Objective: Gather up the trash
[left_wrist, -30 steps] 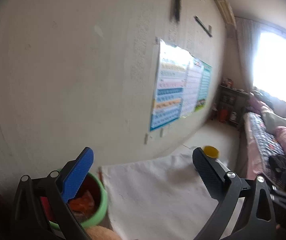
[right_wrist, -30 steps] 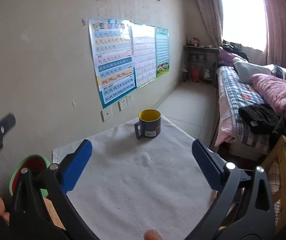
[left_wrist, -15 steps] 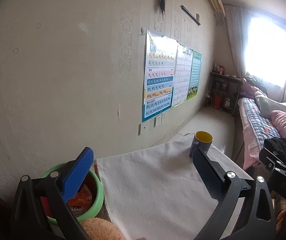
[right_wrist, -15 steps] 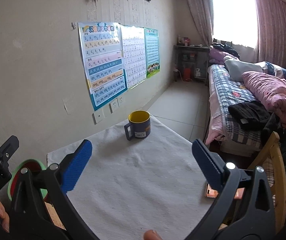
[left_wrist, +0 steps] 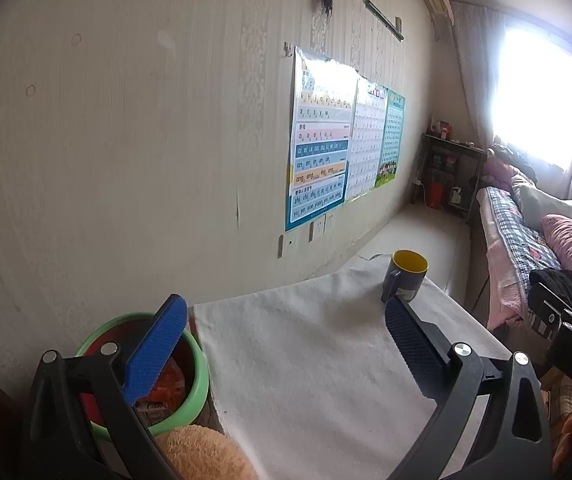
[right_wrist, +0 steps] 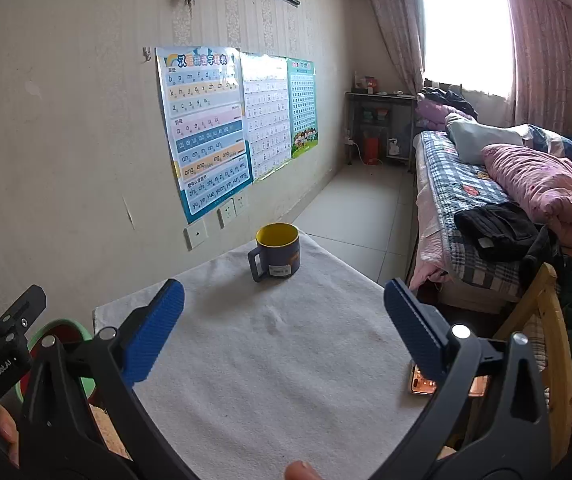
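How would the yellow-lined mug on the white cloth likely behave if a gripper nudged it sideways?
The mug looks rigid and squat, so it would probably slide rather than tip. The cloth beneath may bunch and drag. Its glazed wall is likely slippery.

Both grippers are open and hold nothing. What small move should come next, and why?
Probably pull both grippers back and end the task. The white cloth shows no loose trash, only the mug, and orange wrappers already lie in the green bin. The left gripper and right gripper are open and empty. The phone at the table edge does not look like trash.
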### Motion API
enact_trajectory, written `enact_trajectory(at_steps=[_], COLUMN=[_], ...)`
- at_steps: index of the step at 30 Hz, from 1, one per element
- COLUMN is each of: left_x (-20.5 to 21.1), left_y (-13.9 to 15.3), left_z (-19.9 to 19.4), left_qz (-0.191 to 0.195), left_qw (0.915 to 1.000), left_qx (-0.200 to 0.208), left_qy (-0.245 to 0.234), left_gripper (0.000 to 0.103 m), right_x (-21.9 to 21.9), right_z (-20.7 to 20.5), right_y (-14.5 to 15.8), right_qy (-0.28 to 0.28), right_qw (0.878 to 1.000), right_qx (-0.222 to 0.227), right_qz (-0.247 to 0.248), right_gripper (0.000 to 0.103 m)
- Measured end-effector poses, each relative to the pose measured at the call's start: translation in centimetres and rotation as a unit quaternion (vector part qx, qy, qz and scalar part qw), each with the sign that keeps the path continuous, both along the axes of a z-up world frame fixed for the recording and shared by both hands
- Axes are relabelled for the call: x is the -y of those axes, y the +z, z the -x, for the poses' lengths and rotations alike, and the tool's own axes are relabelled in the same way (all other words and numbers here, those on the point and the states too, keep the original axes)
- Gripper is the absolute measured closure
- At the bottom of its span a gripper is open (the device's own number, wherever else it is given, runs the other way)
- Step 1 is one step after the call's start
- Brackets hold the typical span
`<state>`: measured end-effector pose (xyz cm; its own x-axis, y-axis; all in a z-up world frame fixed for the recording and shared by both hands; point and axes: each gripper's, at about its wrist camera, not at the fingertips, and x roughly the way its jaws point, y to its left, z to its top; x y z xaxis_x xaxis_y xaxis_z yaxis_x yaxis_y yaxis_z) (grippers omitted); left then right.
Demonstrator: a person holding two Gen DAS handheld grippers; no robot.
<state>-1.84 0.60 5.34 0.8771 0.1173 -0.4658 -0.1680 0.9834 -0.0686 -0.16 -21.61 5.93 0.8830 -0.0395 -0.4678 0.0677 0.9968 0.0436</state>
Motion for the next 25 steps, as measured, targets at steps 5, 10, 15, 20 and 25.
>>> enact_trajectory(at_steps=[5, 10, 15, 20, 25], left_x=[-0.2, -0.2, 0.2, 0.8, 0.7], left_y=[-0.1, -0.1, 0.2, 1.5, 2.1], left_z=[-0.1, -0.2, 0.6, 1.1, 1.0], left_qz=[0.005, 0.009, -0.001, -0.006, -0.01], left_qw=[1.0, 0.9999, 0.9999, 1.0, 0.9998], left_qx=[-0.004, -0.008, 0.005, 0.007, -0.009], left_qy=[-0.001, -0.003, -0.017, -0.003, 0.012], left_gripper=[0.008, 0.008, 0.008, 0.008, 0.008], right_x=[0.0, -0.1, -0.1, -0.4, -0.6], right_z=[0.1, 0.2, 0.4, 0.9, 1.3], right_y=[0.2, 0.3, 1.0, 2.3, 2.9], right_qy=[0.0, -0.001, -0.006, 0.001, 0.007], right_qw=[1.0, 1.0, 1.0, 1.0, 1.0], right_qx=[0.001, -0.002, -0.01, -0.003, 0.001], right_qz=[0.002, 0.005, 0.005, 0.0, 0.0], right_gripper=[0.005, 0.005, 0.005, 0.005, 0.005])
